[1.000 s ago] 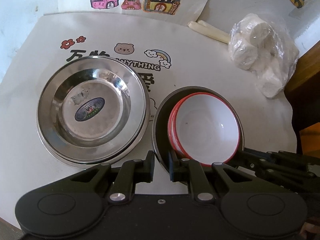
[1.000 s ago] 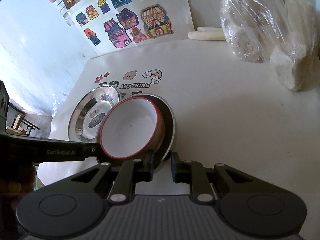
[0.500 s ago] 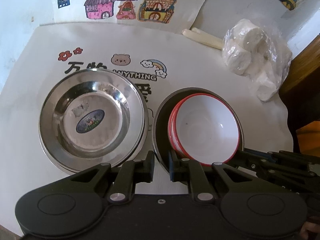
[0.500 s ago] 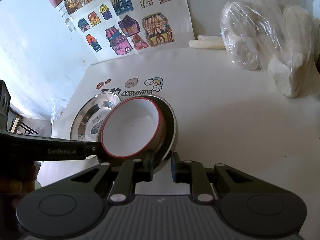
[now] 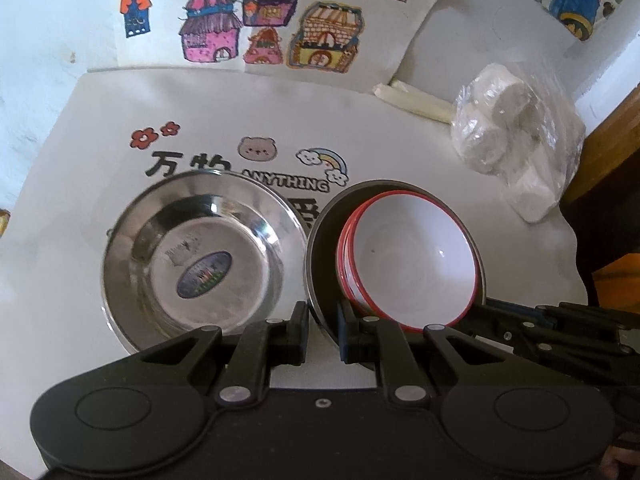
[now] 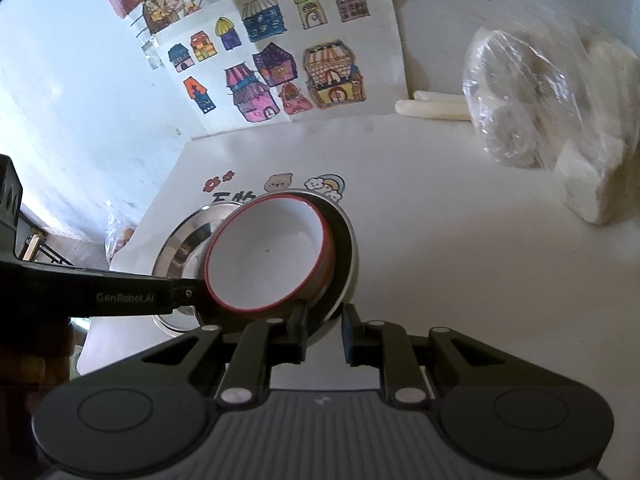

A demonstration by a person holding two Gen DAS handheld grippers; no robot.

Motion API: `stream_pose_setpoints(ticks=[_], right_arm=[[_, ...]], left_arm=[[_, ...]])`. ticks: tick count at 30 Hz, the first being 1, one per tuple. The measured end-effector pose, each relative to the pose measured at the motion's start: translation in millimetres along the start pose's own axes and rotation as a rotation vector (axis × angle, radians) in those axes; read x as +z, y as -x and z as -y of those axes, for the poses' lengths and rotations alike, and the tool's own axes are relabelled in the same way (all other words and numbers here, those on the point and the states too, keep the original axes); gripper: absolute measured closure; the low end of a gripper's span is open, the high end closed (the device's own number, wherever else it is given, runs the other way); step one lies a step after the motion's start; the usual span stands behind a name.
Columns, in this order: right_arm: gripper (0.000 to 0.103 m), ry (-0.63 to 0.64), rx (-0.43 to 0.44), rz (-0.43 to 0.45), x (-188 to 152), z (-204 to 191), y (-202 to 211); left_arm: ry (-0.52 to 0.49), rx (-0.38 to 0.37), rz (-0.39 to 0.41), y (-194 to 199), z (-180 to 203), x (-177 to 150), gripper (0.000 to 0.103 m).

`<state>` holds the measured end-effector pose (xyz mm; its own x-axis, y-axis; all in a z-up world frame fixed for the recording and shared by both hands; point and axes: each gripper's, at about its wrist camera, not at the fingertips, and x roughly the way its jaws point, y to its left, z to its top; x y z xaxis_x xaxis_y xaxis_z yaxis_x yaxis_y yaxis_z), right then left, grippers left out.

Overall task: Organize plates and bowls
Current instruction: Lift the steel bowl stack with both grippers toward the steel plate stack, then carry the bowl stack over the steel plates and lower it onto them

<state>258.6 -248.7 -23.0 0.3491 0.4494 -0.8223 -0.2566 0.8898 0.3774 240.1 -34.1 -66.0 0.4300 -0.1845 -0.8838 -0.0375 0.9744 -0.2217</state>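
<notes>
While left wrist view looks down: left claw (image 5: 323, 330) pinches near rim of dark steel plate (image 5: 322, 248), red-rimmed bowls (image 5: 412, 260) nested inside; shiny steel plates (image 5: 132, 236) just beside on bench (image 5: 400, 140). Thin, stiff, slick metal; rim only hold.

Right wrist view: right claw (image 6: 325, 332) straddles same rim, slightly spread, contact unclear. Bowls look light, likely to slide.

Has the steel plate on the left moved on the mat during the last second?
No. The steel plate lies just below the "ANYTHING" print as before, beside the red-rimmed bowls; only the camera shifted.
</notes>
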Motion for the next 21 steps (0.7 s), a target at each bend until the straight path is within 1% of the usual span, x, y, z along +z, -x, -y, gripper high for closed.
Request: stream_pose_setpoints(ticks=[10, 21], right_arm=[[0.084, 0.047, 0.027, 0.001, 13.7, -26.5, -15.7], [0.086, 0.095, 0.052, -0.009, 20.2, -54.4, -39.2]], left_arm=[[0.031, 0.026, 0.031, 8.8, -30.0, 9.5, 0.087], [0.066, 0.060, 0.013, 5.0, -68.0, 8.9, 0.087]])
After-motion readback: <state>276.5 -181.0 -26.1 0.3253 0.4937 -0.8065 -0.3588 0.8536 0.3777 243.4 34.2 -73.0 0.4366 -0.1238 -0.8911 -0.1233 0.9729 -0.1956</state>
